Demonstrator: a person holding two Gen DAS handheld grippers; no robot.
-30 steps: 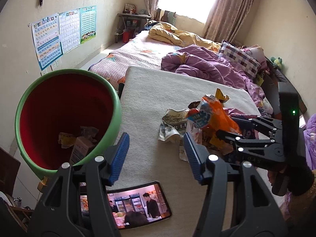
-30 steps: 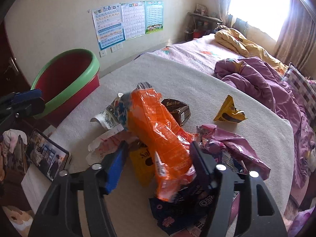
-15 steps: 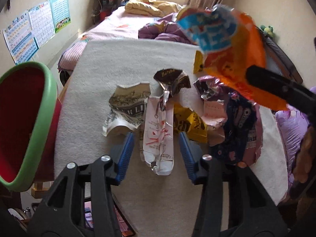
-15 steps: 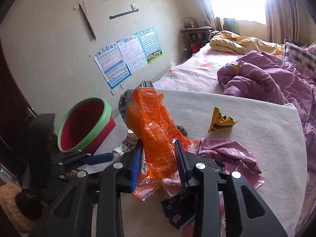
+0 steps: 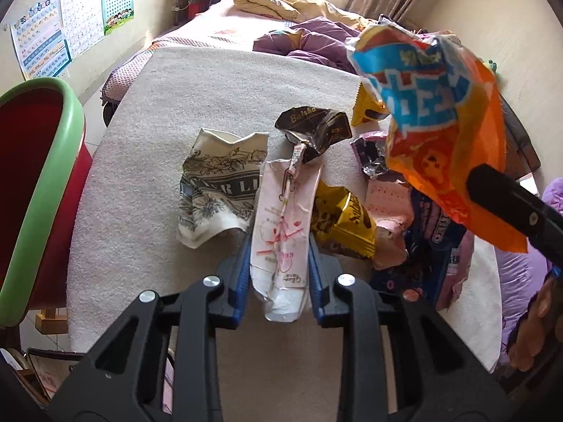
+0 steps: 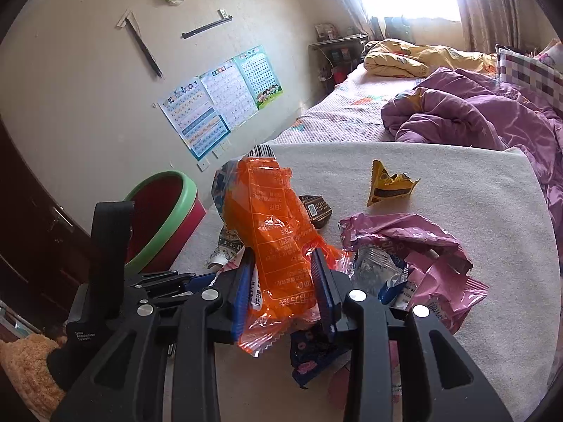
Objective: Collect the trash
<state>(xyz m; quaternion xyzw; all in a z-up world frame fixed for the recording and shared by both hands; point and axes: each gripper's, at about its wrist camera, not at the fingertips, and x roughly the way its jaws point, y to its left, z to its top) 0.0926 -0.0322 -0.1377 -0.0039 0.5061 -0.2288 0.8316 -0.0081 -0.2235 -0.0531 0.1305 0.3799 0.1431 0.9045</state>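
Trash lies piled on a table under a white cloth. My left gripper points down at a white wrapper with pink print. Its jaws are closing, and the blue pads are against the wrapper's two long edges. My right gripper is shut on an orange snack bag, held up off the pile. From the left wrist the orange bag hangs at upper right over the trash. A red bin with a green rim stands at the table's left edge.
Around the white wrapper lie a black-and-white paper bag, a brown wrapper, a yellow wrapper and a dark blue packet. A pink bag and a yellow triangular wrapper lie further right. A bed with purple bedding stands behind.
My left gripper swung from the bin side down over the white wrapper and its jaws narrowed onto it. My right gripper closed on the orange bag and lifted it off the pile.
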